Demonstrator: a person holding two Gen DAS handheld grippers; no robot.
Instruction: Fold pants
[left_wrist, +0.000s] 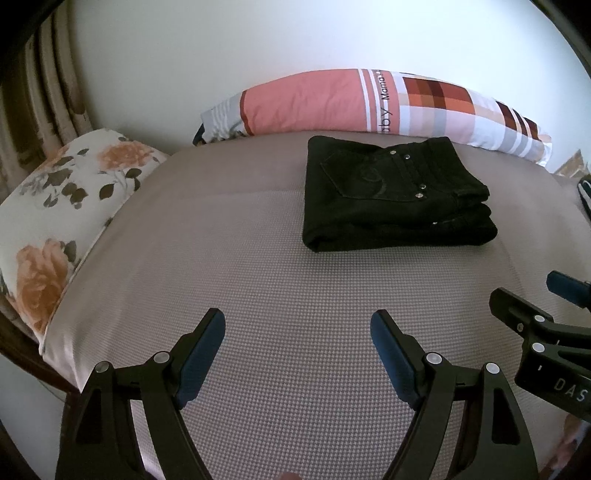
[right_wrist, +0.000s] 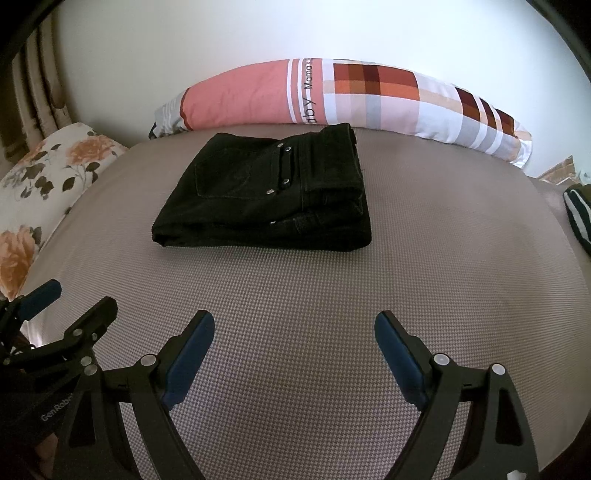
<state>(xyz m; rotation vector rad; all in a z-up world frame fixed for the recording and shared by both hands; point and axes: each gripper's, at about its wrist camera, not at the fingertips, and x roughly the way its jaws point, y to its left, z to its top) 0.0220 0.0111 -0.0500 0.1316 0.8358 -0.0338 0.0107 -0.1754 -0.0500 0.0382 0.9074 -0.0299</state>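
Black pants (left_wrist: 391, 195) lie folded into a compact stack on the grey bed (left_wrist: 258, 258), far and right in the left wrist view. They sit far and left of centre in the right wrist view (right_wrist: 266, 195), with rivets and a back pocket facing up. My left gripper (left_wrist: 297, 325) is open and empty, well short of the pants. My right gripper (right_wrist: 293, 326) is open and empty, also short of them. The right gripper shows at the right edge of the left wrist view (left_wrist: 528, 295). The left gripper shows at the lower left of the right wrist view (right_wrist: 70, 299).
A pink and plaid pillow (left_wrist: 369, 103) lies along the wall behind the pants. A floral pillow (left_wrist: 62, 206) sits at the bed's left edge, with curtains (left_wrist: 44, 81) beyond. A dark striped item (right_wrist: 578, 218) lies at the bed's right edge.
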